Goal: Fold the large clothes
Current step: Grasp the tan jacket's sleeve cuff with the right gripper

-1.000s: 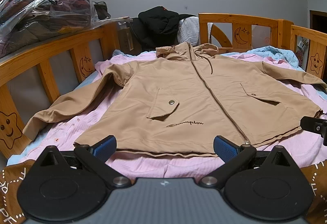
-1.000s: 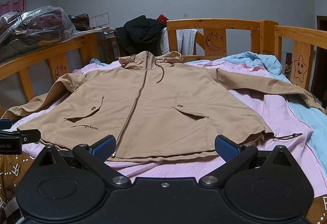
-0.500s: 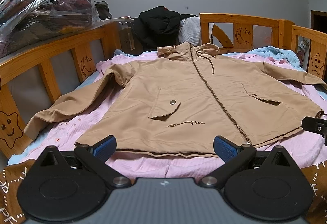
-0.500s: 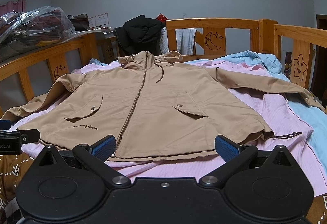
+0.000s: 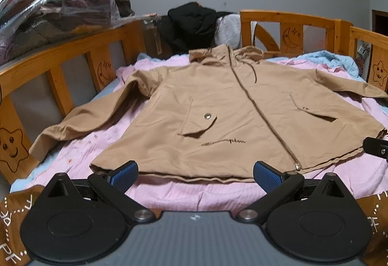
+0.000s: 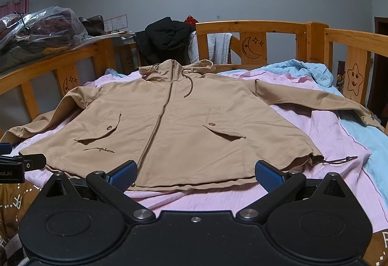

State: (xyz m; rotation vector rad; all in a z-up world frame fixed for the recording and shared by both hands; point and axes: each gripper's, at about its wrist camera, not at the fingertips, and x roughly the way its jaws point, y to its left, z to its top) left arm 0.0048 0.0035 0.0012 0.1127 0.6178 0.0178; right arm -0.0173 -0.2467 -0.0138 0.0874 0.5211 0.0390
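The tan zip-up hooded jacket [image 5: 232, 118] lies flat just ahead of the left gripper [image 5: 195, 172] and right gripper [image 6: 196, 172], both wide open, empty. A grasp may catch the pink sheet [image 6: 332, 142] too.

"Champion" script on jacket [image 5: 242, 105]
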